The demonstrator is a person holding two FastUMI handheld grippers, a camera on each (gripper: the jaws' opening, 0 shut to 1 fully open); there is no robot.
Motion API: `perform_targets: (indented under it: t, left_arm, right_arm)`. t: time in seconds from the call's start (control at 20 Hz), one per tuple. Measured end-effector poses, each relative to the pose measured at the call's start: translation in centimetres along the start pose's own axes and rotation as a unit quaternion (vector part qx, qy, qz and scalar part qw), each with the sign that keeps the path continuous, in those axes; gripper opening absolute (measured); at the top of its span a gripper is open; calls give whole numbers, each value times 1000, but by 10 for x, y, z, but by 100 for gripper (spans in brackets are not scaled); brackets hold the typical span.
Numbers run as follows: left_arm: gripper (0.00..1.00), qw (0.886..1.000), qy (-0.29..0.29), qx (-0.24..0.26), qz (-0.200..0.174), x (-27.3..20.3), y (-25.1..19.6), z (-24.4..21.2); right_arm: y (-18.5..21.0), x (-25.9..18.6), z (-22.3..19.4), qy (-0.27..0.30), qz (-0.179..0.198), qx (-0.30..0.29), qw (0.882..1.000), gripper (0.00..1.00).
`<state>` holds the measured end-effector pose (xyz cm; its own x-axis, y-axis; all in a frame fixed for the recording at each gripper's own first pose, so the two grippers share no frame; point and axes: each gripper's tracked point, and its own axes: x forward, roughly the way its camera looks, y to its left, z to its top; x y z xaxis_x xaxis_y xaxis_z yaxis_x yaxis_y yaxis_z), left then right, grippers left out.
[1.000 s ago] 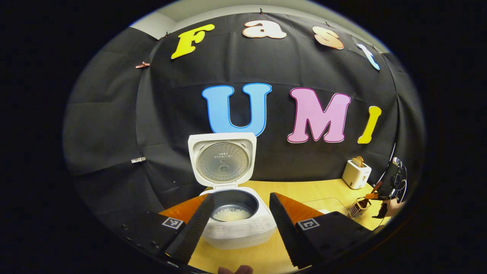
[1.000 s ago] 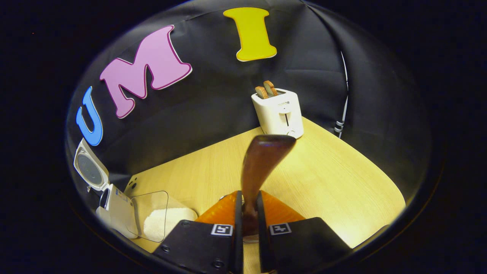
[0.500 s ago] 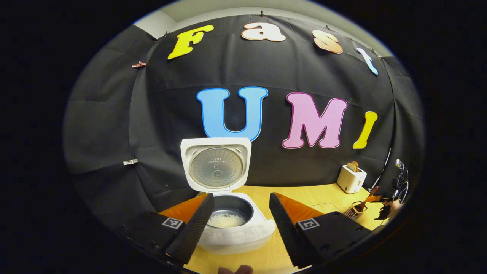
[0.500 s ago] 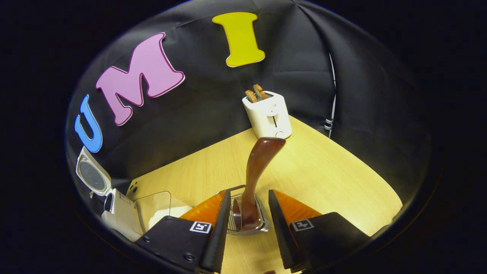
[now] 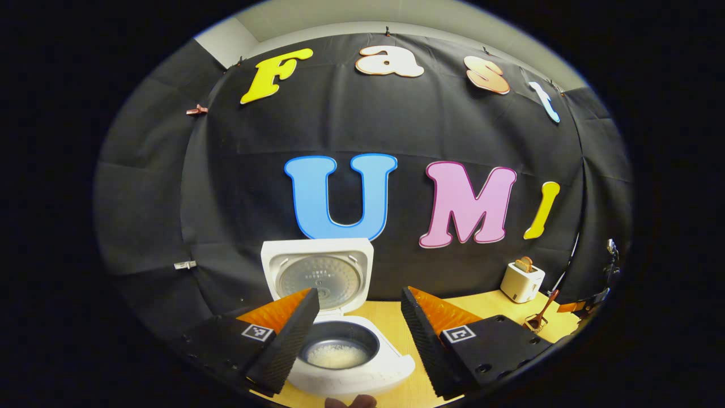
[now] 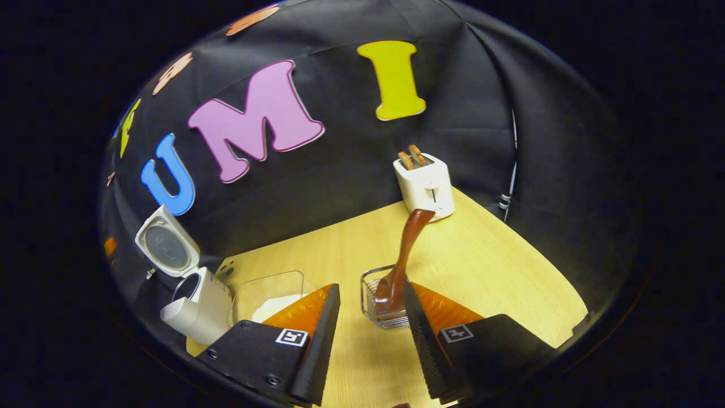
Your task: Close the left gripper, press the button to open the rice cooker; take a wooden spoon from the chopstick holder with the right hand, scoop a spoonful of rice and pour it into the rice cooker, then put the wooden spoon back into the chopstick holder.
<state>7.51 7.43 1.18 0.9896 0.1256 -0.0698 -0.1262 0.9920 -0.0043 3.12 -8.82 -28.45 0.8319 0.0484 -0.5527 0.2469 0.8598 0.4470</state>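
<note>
The white rice cooker (image 5: 351, 368) stands open on the wooden table, its lid (image 5: 318, 275) upright, with rice (image 5: 336, 356) in the dark inner pot. My left gripper (image 5: 355, 340) hangs open in front of it, holding nothing. In the right gripper view the wooden spoon (image 6: 403, 255) stands in the wire chopstick holder (image 6: 384, 297), bowl down and handle leaning up to the right. My right gripper (image 6: 368, 334) is open just short of the holder, apart from the spoon. The cooker (image 6: 195, 306) appears at the left of that view.
A clear container of rice (image 6: 271, 297) sits between the cooker and the chopstick holder. A white toaster (image 6: 425, 184) with two bread slices stands at the table's back by the cloth wall. Bare wooden table (image 6: 498, 272) lies to the right of the holder.
My right gripper opened, let go of the spoon in the holder and drew back. My left gripper pulled back and tilted up from the cooker.
</note>
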Motion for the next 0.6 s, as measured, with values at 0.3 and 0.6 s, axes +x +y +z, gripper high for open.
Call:
perform_targets:
  t: [0.3,0.6]
  left_arm:
    - [93,999,-27,-6,21,67,37,47]
    - [93,998,-51,-4,33,134,53,74]
  right_arm:
    - [53,-36,-8,12,55,-124,991,70]
    - [75,-55,-5,-2,56,-144,988,71]
